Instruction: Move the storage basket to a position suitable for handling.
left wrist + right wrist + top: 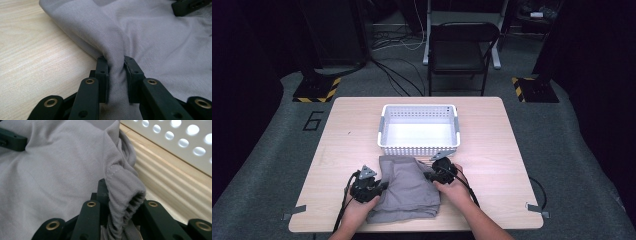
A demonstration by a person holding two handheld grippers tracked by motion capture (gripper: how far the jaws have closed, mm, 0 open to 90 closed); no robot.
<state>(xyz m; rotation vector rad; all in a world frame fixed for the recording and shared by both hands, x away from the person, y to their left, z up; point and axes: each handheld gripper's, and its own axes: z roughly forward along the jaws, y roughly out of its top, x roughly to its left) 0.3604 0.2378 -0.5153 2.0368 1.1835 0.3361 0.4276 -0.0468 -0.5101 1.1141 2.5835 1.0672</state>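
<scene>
On the surface [337, 150], just before the white basket [419, 146], a folded grey garment [409, 192] lay, each side edge clamped by the left gripper [115, 75] and right gripper [120, 202]; it was judged light, soft and limp, best held by bunched edges.

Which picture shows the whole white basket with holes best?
The high view: the white perforated plastic basket shows whole, beyond the folded grey cloth. The right gripper view catches just a stretch of its holed wall; the left gripper view looks at cloth and tabletop.
</scene>
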